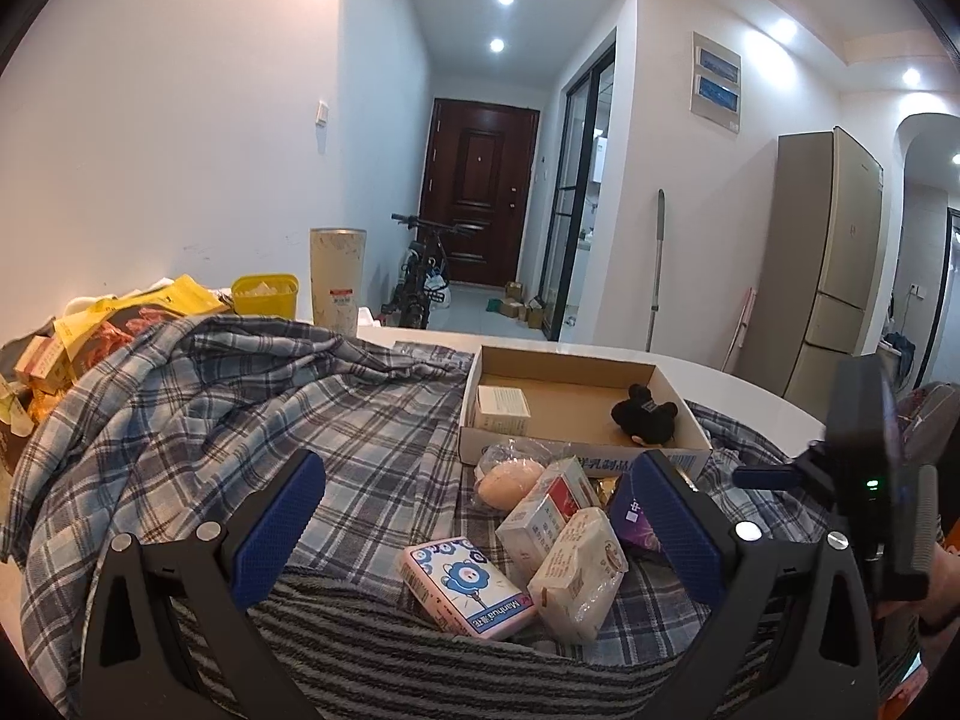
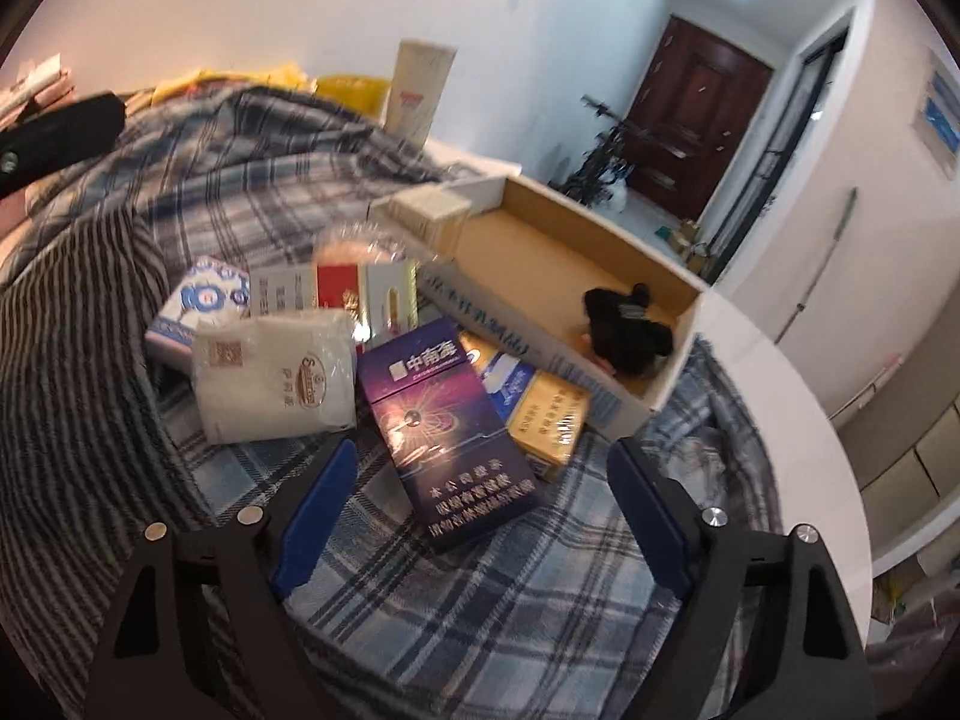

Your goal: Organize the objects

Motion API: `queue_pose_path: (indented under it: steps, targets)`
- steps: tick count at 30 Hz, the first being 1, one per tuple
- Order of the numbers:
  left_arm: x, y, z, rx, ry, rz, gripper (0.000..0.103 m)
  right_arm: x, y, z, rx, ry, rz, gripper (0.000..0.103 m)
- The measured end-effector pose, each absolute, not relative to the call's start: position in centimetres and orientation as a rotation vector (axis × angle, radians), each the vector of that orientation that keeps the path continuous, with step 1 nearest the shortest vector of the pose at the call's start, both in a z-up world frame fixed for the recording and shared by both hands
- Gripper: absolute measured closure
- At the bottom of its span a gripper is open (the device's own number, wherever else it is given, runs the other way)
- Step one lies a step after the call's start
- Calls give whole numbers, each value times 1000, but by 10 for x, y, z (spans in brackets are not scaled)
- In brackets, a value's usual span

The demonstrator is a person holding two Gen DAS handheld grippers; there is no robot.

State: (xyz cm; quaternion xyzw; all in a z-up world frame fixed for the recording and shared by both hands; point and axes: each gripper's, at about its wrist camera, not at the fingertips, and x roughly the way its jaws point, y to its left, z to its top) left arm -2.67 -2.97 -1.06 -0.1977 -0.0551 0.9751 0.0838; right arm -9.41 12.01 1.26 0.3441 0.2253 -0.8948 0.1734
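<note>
Both wide open and empty: right hand-held gripper (image 2: 480, 492) over purple box (image 2: 447, 426) lying on plaid cloth (image 2: 510, 600) beside cardboard tray (image 2: 540, 354), left hand-held gripper (image 1: 480, 516) above small packets.

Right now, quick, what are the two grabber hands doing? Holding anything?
Left gripper: open, holding nothing.
Right gripper: open around the near end of the purple box, not gripping it.

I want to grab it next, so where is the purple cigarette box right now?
In the right wrist view the purple cigarette box lies on the plaid cloth, between the white tissue pack and the gold pack.
</note>
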Motion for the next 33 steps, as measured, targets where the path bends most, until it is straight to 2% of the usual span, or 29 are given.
queue_pose_path:
  steps: [6, 10, 15, 20, 33]
  targets:
    - [-30, -31, -12, -603, -189, 2893, 0, -112, 113, -6, 1084, 702, -2511, 21]
    - [-27, -28, -11, -580, -155, 2906, 0, -120, 116, -14, 1133, 666, -2499, 23]
    - [-24, -25, -10, -569, -127, 2911, 0, -121, 118, -15, 1155, 658, -2485, 42]
    - [-20, -24, -8, -557, -120, 2921, 0, -112, 121, -3, 1100, 642, -2524, 48]
    - [-12, -12, -13, -657, -21, 2830, 0, -68, 163, 36, 1016, 288, -2657, 51]
